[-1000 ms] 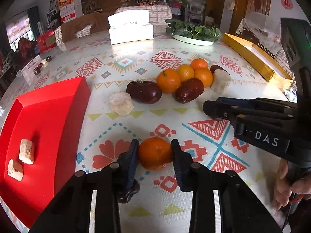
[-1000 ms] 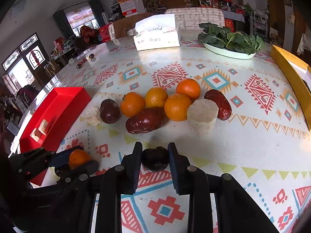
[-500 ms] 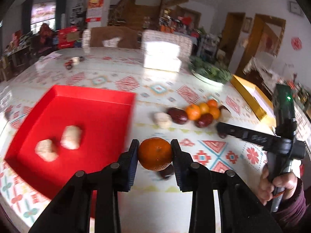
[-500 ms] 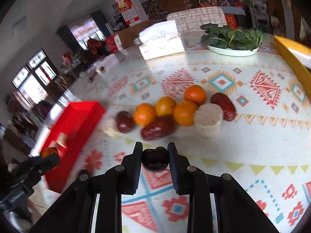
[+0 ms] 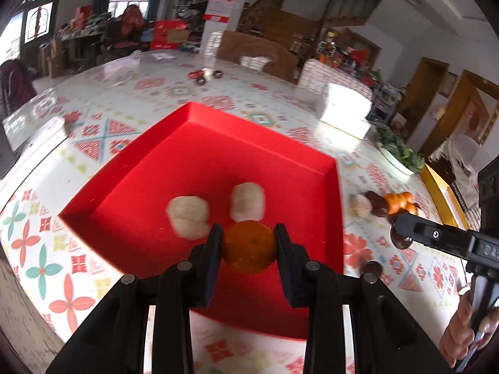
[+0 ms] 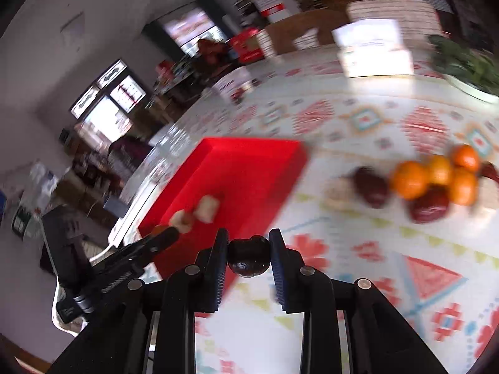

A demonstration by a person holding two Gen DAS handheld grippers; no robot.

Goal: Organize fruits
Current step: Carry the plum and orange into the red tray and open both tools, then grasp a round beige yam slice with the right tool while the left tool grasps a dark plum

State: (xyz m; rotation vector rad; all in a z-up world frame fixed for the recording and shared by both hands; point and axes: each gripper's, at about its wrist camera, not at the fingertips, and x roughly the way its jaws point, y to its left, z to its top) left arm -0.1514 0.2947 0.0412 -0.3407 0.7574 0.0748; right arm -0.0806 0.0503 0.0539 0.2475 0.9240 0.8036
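Tilting downward, left claw (image 5: 249, 246) clamps orange (image 5: 249, 246), right claw (image 6: 249, 255) dark fruit (image 6: 249, 256).

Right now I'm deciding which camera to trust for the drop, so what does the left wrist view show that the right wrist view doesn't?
Only the left wrist view shows the whole floor of the shallow red tray and a person's hand on the other gripper's handle. Only the right wrist view shows the loose cluster of round orange fruits clearly, though blurred. Both show the two pale chunks in the tray, the left gripper clamping an orange, and the right gripper clamping a small dark round fruit.
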